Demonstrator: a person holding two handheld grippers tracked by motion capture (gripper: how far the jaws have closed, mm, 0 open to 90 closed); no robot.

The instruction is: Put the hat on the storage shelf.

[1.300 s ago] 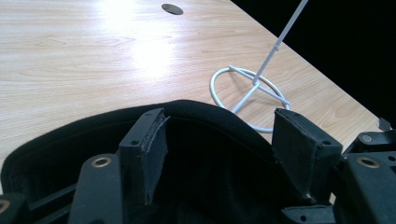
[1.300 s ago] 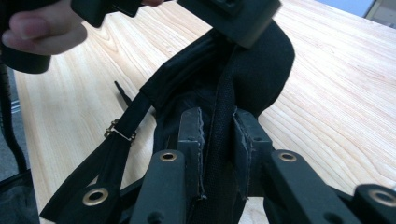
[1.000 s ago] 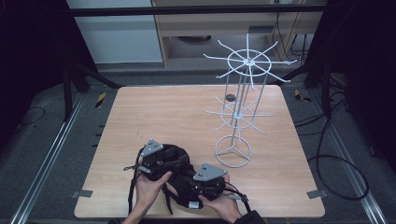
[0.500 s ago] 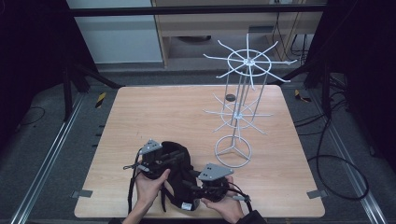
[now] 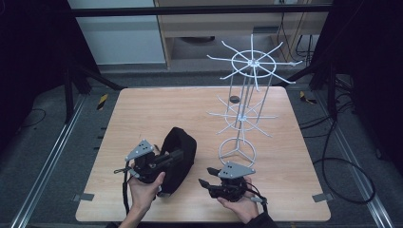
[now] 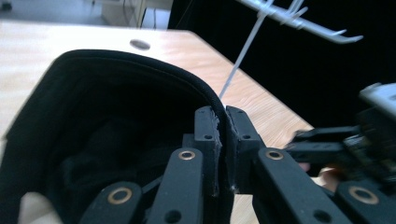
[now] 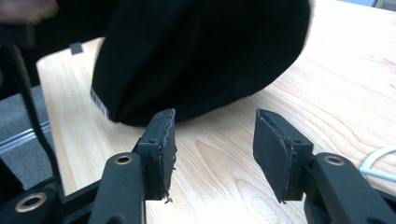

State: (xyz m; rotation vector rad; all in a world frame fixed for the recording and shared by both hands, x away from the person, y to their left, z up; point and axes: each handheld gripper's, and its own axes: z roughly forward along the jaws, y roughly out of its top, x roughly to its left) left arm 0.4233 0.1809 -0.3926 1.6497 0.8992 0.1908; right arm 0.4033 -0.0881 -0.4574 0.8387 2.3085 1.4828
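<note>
Your left gripper (image 6: 223,149) has its fingers (image 6: 207,140) pressed together on the rim of the black cap (image 5: 178,156), the edge pinched tight between the two pads. Your left hand (image 5: 142,190) comes in from the near edge of the table (image 5: 142,109) and holds that gripper (image 5: 164,159) raised and angled toward the far right, tipping the cap up on its side near the near-left part of the table, its lower end close to the wood.

Your right gripper (image 7: 212,140) has its fingers (image 7: 161,140) well apart, nothing between them but bare wood. They point at the cap (image 7: 196,51), which sits just ahead of them, not touching. Your right hand (image 5: 240,202) rests low near the near edge, right of the cap, with the gripper (image 5: 209,183) aimed left toward it.

The white wire rack (image 5: 244,95) stands toward the far right of the table, its ring base just beyond your right gripper. A small dark round thing (image 5: 234,99) lies near the far edge beside the rack.
</note>
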